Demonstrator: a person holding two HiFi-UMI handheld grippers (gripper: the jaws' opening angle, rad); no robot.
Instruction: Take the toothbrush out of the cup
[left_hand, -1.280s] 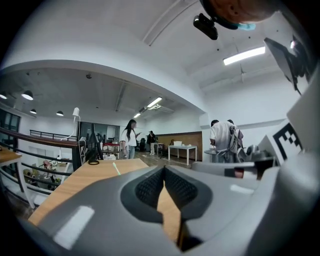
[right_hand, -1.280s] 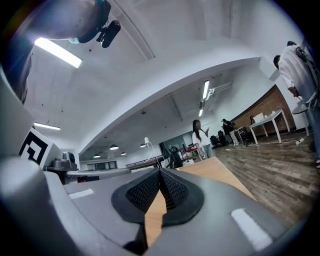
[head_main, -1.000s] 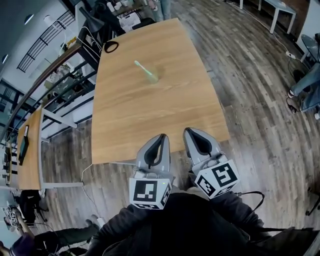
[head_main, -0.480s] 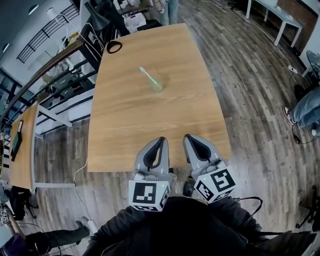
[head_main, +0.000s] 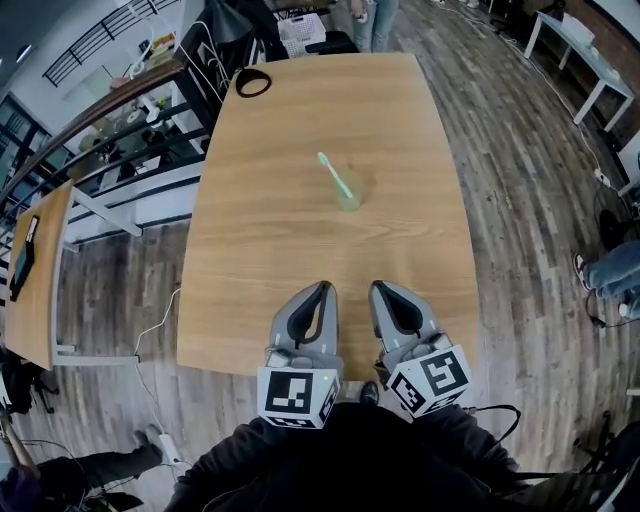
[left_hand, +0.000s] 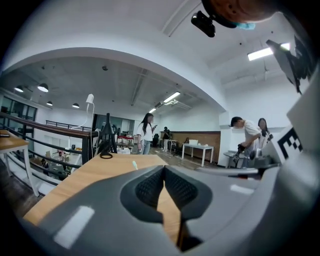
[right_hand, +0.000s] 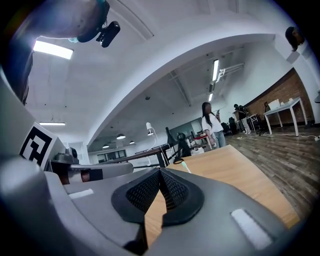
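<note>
Table (head_main: 290, 250): light wood, standing on a plank floor (head_main: 520, 190)

Cup (head_main: 351, 194): clear, greenish, sitting upright near the middle of the table, well apart from both grippers

Toothbrush (head_main: 336, 176): pale green, still standing in the cup, leaning toward the far left with its head sticking out above the rim; showing as a small pale stick in the left gripper view (left_hand: 134, 164) and the right gripper view (right_hand: 185, 165)

Ring (head_main: 252, 82): black, lying at the far left corner of the table, well apart from the cup

Left gripper (head_main: 321, 289): hovering over the near edge of the table, pointing toward the cup; its jaws are pressing together at the tips (left_hand: 163, 168), gripping nothing

Right gripper (head_main: 381, 288): hanging just beside the left one, over the same near edge, pointing the same way; its jaws are likewise meeting tip to tip (right_hand: 160, 170), holding nothing

Person (left_hand: 147, 132): standing beyond the table's far end
</note>
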